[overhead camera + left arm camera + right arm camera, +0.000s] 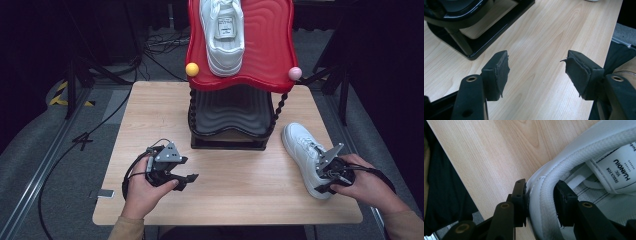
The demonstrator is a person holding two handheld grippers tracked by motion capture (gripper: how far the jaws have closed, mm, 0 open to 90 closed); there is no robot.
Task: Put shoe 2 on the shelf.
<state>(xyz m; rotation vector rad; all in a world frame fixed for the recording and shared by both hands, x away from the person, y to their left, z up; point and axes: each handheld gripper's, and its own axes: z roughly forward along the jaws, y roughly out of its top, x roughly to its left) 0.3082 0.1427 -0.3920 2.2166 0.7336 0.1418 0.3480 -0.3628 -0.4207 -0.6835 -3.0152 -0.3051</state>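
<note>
Between right tool [540, 200] jaws: sneaker [584, 182] heel collar.

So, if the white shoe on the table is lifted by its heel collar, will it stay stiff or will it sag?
The right tool has its jaws around the padded collar of the white shoe, which looks soft, so that rim may squash. Held at the heel, the toe will probably droop. The smooth upper seems slippery, so it may slide.

Light wooden bench [235, 180], pale grain. A black two-tier stand [227, 142] sits at its far middle, base flat on the wood. A white sneaker [303, 155] lies on the bench near the right edge, just beside the stand.
</note>
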